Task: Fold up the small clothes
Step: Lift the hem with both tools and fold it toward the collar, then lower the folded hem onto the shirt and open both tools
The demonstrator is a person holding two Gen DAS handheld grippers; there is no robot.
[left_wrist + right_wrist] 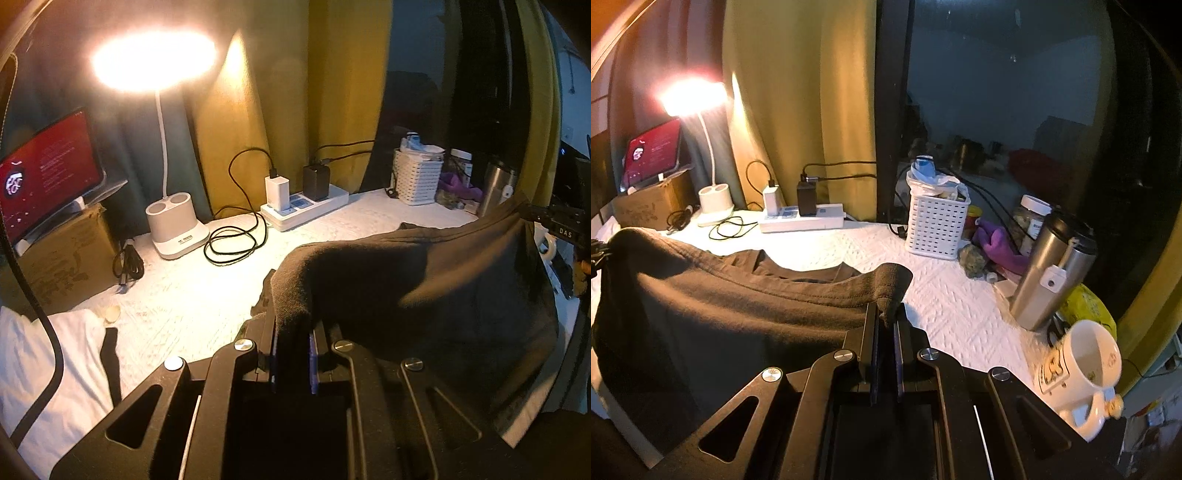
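just one dark garment [424, 295], two grippers, left gripper [293, 332] and right gripper [886, 325], each clamped on a corner

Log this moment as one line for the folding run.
left gripper: shut on dark garment | right gripper: shut on same garment | garment lifted, stretched between both | fold not done

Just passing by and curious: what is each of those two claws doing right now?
Left gripper: shut on a corner of the dark garment.
Right gripper: shut on another corner of it.
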